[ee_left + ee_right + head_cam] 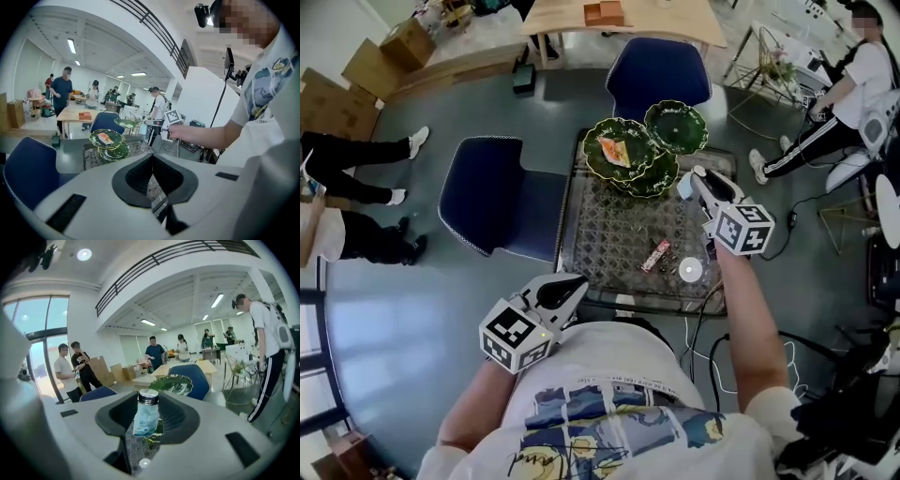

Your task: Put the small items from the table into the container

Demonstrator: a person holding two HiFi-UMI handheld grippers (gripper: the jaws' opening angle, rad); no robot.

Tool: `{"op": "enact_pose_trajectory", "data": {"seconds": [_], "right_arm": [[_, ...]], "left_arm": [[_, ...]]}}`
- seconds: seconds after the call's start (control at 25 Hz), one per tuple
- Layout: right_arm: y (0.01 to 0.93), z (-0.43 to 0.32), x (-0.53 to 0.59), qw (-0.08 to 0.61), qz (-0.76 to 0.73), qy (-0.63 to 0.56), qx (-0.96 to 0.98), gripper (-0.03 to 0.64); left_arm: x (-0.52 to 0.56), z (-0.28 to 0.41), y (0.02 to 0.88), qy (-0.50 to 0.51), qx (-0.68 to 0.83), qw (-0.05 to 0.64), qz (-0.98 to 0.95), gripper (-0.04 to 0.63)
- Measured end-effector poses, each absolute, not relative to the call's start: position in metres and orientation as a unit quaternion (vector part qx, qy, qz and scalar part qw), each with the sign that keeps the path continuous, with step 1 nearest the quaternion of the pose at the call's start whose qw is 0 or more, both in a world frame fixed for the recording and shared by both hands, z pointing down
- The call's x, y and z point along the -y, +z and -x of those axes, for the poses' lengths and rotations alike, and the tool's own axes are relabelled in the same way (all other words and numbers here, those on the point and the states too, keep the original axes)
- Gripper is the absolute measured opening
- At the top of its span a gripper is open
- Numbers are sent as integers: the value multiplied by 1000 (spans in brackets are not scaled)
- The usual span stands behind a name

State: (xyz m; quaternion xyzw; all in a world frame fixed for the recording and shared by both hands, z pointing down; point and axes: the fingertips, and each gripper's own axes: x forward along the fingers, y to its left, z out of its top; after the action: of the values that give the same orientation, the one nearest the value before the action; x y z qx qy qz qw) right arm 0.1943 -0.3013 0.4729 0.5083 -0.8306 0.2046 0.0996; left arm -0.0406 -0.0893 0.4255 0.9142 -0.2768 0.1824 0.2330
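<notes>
The right gripper [689,180] is pinching a small silver-capped bottle [146,416] between its jaws, cap up, holding it above the right side of the surface [619,234], just beside the tiered green leaf dishes [592,155] at the far end. A red-and-white sachet [655,255] and a white round lid [690,271] are lying nearer. An orange packet [614,151] is sitting in the left dish. The left gripper [579,284] is hanging at the near edge, jaws pressed together on nothing.
</notes>
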Motion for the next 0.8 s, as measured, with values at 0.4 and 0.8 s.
{"op": "enact_pose_trajectory", "data": {"seconds": [0.4,0.8], "right_arm": [[449,-188,387,122,-511,97,846,141],[481,-179,458,165,-503,67,846,141]], "left_arm": [[89,64,438,170,333,252,-892,9],[85,85,447,173,389,268,-864,9]]}}
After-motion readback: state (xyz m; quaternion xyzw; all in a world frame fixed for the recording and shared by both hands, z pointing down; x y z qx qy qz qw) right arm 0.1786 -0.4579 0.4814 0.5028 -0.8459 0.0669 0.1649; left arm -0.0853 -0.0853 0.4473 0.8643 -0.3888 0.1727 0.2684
